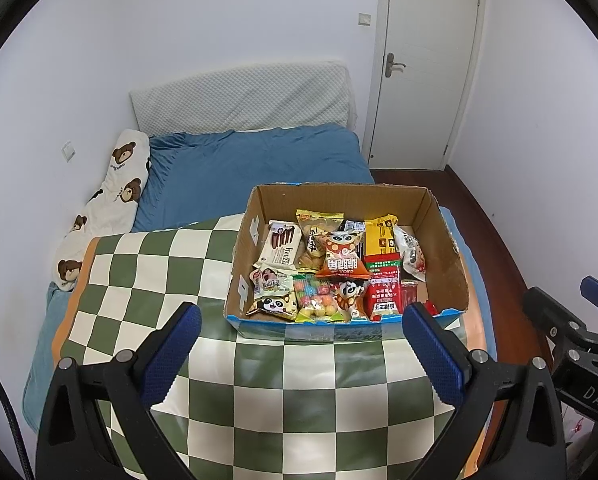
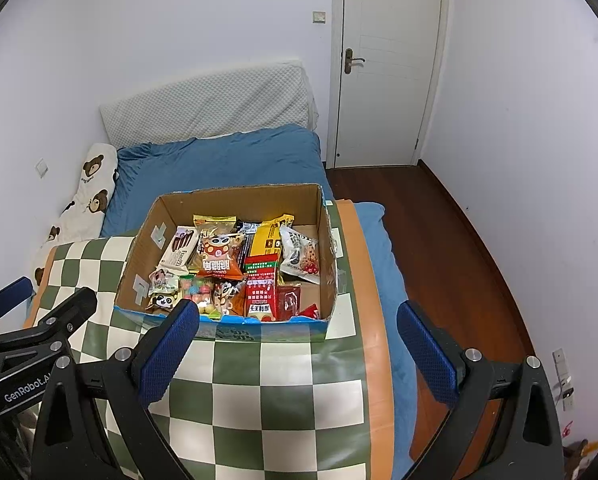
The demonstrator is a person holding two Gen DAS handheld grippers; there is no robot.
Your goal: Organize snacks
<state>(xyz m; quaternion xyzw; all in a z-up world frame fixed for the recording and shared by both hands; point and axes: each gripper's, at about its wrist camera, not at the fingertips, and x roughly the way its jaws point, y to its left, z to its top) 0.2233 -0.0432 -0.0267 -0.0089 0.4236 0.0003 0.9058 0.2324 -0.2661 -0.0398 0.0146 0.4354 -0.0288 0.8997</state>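
Note:
A cardboard box (image 1: 443, 240) (image 2: 139, 256) stands on the green and white checkered cloth (image 1: 283, 392) (image 2: 267, 400). It is filled with several snack packets, among them an orange panda bag (image 1: 342, 256) (image 2: 221, 257), a yellow pack (image 1: 381, 236) (image 2: 267, 240) and a red pack (image 1: 385, 294) (image 2: 261, 294). My left gripper (image 1: 301, 316) is open and empty, just short of the box's near wall. My right gripper (image 2: 298, 314) is open and empty, also in front of the box, toward its right side.
The cloth lies on a bed with a blue sheet (image 1: 251, 164) (image 2: 219, 164). A bear-print pillow (image 1: 107, 208) lies at the left and a white headboard cushion (image 1: 243, 96) at the wall. A white door (image 1: 427, 60) and dark wood floor (image 2: 439, 232) are to the right.

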